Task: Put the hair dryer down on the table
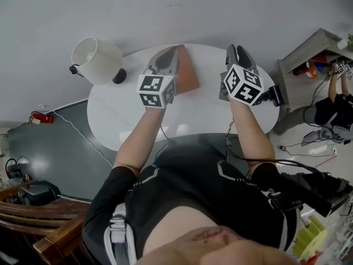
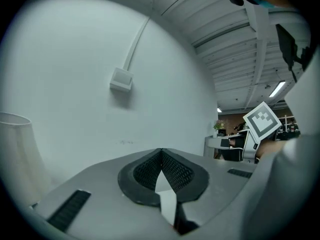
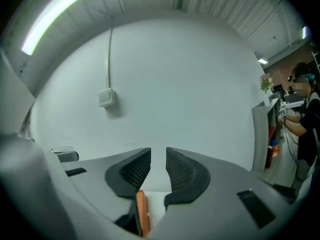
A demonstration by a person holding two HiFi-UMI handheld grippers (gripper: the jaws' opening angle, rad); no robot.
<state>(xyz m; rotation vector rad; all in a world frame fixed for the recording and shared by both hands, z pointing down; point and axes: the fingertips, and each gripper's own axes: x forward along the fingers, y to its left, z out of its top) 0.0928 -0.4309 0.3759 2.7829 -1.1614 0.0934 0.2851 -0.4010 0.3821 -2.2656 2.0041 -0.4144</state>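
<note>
Both left gripper and right gripper grey, mesh-padded, wedge-shaped

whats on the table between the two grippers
A flat brown board close beside the left gripper, then bare white table up to the right gripper; the head view shows it.

Brown board half covered by the left gripper. Black object mostly behind the right gripper, too little showing to name. Lampshade cut by the left gripper view's edge.
</note>
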